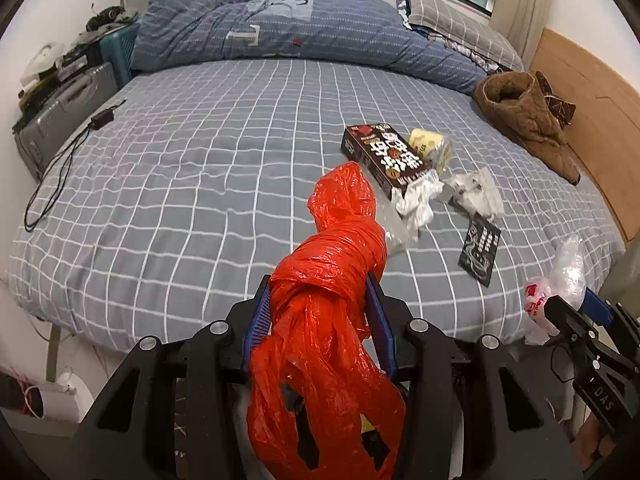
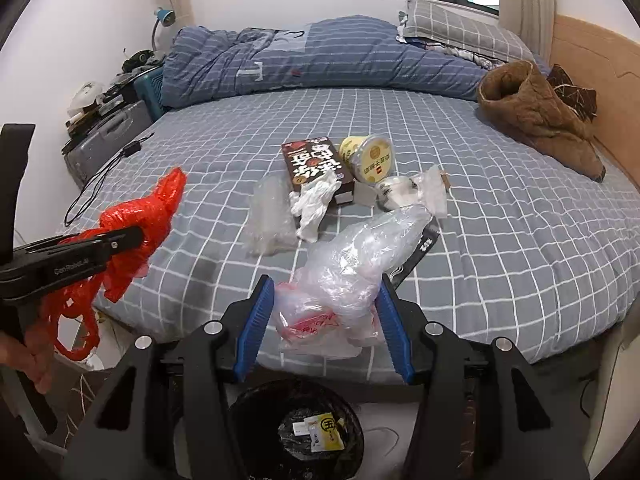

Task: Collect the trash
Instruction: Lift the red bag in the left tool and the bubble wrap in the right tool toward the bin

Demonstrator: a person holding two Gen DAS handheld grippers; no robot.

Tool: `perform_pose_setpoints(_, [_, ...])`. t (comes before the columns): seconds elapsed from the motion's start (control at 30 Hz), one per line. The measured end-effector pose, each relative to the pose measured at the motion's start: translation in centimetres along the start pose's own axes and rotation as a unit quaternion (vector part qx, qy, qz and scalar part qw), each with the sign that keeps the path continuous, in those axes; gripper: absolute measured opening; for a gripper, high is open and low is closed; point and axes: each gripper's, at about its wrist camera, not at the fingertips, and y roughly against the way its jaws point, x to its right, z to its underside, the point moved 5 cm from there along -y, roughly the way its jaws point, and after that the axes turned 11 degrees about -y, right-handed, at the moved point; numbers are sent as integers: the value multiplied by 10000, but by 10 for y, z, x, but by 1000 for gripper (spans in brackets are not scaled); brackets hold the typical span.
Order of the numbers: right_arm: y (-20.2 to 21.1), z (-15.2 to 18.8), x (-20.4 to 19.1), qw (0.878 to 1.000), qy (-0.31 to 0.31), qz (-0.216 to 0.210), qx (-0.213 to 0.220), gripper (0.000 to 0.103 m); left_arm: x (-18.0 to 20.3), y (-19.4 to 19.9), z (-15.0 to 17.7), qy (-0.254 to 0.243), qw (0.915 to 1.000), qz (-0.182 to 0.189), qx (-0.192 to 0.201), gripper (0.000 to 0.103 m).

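Red crumpled plastic bag (image 1: 332,280), light and slippery, sits clamped in left tongs (image 1: 318,312); right tongs (image 2: 326,312) clamp clear crinkled plastic bag (image 2: 352,268).

Bed (image 2: 500,240): box (image 2: 316,164) at centre, cup (image 2: 370,158) on its side just right of it, crumpled tissue (image 2: 314,204) on the box's near end. Duvet (image 2: 320,56) along the far edge, pillow (image 2: 452,28) far right, boot (image 2: 536,116) right. Cable (image 2: 100,180) at the left edge. Bin (image 2: 296,428) on the floor, near side.
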Motion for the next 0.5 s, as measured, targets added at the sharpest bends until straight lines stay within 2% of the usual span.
perform_pose_setpoints(0.5, [18,49,-13,9998,18,-111,-145,50,18,23,54,-78,9999,39,-74,44])
